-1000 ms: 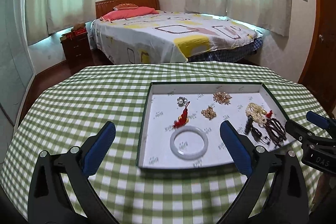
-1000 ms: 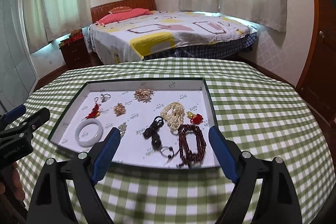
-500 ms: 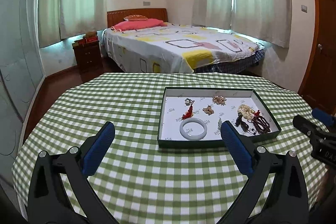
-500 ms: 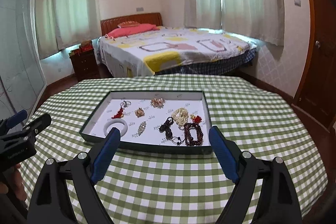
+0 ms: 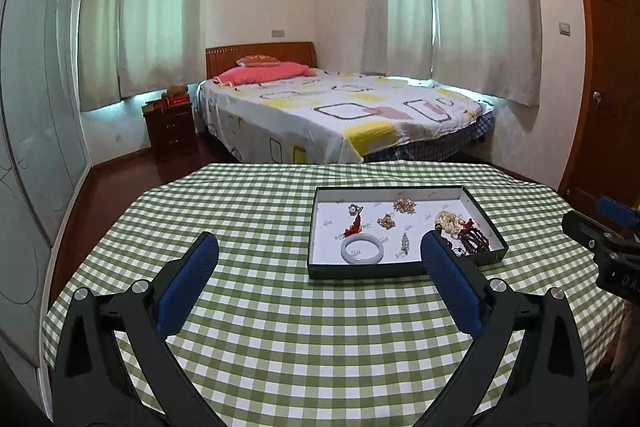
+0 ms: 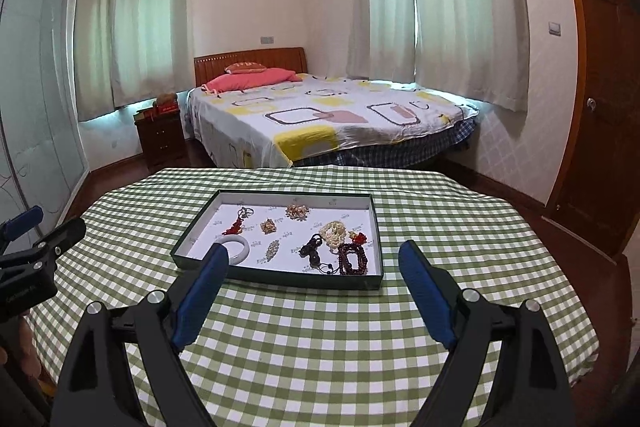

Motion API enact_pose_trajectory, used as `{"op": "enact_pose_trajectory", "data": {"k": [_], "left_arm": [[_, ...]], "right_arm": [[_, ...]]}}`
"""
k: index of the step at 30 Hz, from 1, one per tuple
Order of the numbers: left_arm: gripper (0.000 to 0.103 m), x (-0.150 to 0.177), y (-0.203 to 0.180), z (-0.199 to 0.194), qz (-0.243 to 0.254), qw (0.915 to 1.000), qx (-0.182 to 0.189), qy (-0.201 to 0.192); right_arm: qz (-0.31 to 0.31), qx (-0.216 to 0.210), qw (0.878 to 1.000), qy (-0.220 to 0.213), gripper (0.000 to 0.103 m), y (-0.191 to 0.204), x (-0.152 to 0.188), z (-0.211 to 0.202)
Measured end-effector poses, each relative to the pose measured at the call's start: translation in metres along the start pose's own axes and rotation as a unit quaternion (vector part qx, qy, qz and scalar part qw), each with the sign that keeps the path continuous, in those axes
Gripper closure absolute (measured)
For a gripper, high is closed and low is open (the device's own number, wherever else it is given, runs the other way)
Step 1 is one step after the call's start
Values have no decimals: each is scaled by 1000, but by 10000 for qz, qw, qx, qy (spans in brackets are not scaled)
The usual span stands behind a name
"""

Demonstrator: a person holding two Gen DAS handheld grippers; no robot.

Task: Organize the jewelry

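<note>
A dark-rimmed tray [image 5: 400,271] [image 6: 280,277] with a white floor sits on the green checked table. In it lie a white bangle [image 5: 362,250] [image 6: 239,245], a red tassel charm [image 5: 354,225] [image 6: 235,223], gold brooches [image 5: 405,205] [image 6: 297,211], a pearl strand [image 5: 450,218] [image 6: 334,230], dark red beads [image 5: 476,240] [image 6: 354,259] and a black cord piece [image 6: 312,250]. My left gripper [image 5: 318,251] is open and empty, held back above the table before the tray. My right gripper [image 6: 314,261] is open and empty, also back from the tray.
The round table [image 5: 260,219] [image 6: 460,235] carries a green checked cloth. Behind it stand a bed [image 5: 340,111], a dark nightstand [image 5: 170,129] and a wooden door [image 5: 612,79] on the right. Each gripper shows at the edge of the other's view [image 5: 604,239] [image 6: 36,255].
Both grippers have pulled back and up from the tray, which now looks smaller and farther. Both stay open and empty. The jewelry has not moved.
</note>
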State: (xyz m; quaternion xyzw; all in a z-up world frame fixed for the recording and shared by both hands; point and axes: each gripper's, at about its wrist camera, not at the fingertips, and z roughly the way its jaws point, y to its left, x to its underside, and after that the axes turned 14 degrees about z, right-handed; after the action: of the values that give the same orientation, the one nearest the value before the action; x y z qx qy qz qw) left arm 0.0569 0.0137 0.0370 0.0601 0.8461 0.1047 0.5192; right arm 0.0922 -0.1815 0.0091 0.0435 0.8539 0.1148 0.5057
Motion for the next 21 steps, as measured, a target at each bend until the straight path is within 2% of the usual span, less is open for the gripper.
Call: {"op": "enact_pose_trajectory", "data": {"k": [7,21], "left_arm": [[5,6,-1,-8,-8,10000,58,19],[5,6,-2,-14,-15,10000,88,-17]], "right_arm": [[-5,-2,9999,-110,19,0,3,-15],[-24,-24,9999,-154,19,0,4,-17]]}}
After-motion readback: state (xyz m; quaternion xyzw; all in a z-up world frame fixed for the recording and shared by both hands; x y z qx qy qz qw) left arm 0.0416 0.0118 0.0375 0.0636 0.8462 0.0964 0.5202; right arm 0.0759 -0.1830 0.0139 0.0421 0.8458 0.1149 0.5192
